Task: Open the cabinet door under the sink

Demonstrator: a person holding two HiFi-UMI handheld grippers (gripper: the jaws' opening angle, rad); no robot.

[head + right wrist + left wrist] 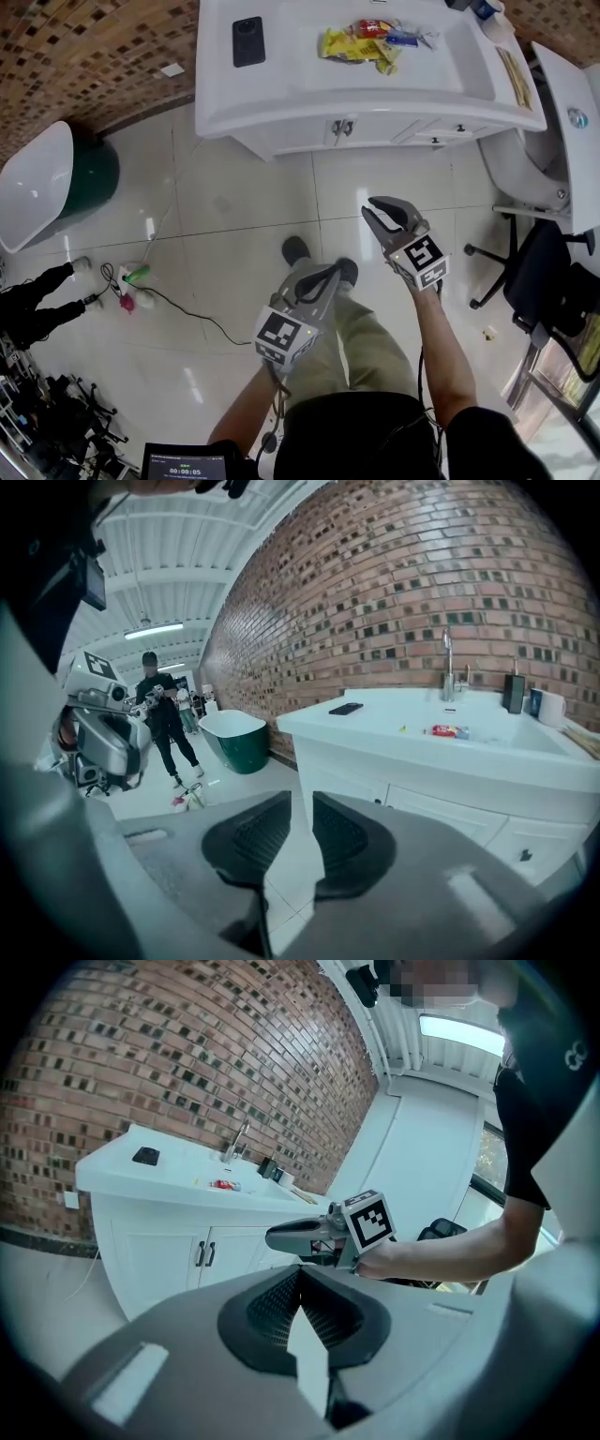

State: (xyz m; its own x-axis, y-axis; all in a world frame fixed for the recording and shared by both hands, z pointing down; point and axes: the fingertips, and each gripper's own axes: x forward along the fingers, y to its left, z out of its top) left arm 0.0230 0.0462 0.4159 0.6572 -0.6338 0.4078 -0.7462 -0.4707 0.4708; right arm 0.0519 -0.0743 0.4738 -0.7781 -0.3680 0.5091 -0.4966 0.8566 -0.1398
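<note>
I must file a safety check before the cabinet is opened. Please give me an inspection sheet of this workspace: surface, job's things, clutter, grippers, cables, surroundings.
Surface: white counter, mostly bare; glossy tile floor.
Job's things: cabinet doors under the sink, both shut, handles untouched.
Clutter: phone on the counter; snack packets in the sink.
Grippers: left gripper shut, empty; right gripper slightly open, empty; both apart from the cabinet.
Cables: cord across the floor to a power strip.
Surroundings: brick wall, green tub, office chair, a person standing at the left.
</note>
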